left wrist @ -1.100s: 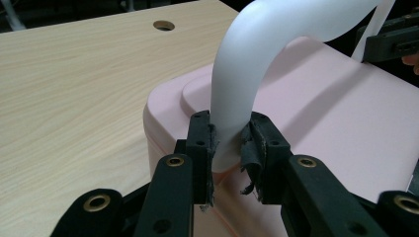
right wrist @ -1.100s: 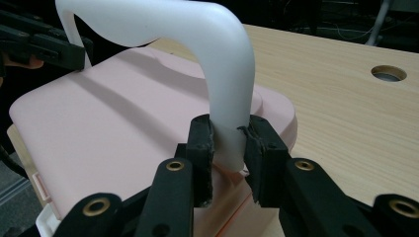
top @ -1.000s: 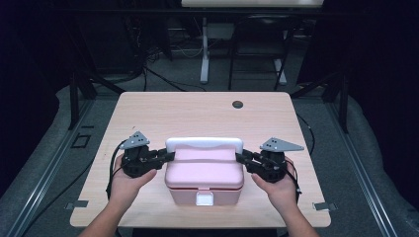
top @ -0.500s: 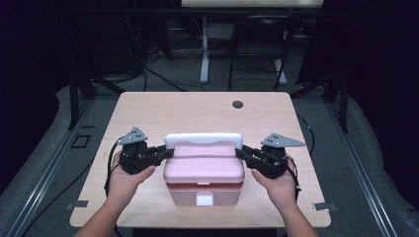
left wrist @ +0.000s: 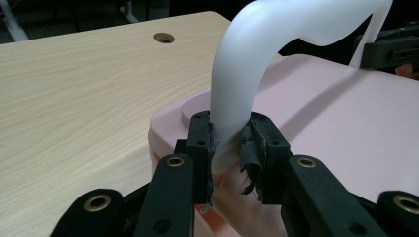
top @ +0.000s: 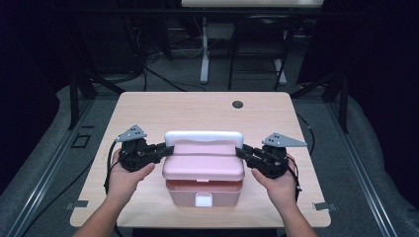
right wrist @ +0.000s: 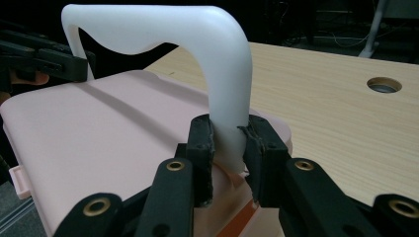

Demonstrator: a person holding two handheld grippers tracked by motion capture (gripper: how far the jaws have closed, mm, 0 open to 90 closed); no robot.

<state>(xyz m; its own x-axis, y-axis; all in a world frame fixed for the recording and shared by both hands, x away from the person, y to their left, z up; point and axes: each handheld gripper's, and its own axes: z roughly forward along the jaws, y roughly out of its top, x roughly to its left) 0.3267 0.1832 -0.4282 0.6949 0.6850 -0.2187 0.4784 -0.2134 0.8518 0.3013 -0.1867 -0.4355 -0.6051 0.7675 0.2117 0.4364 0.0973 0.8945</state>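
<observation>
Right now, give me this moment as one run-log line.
left tool: shut on white handle, left end | right tool: shut on handle, right end | pink box: on table, lid on

Loads of bare table behind the box, just a small hole back there. Each claw sits tight against the box's ends; front edge looks cramped, I think.
</observation>
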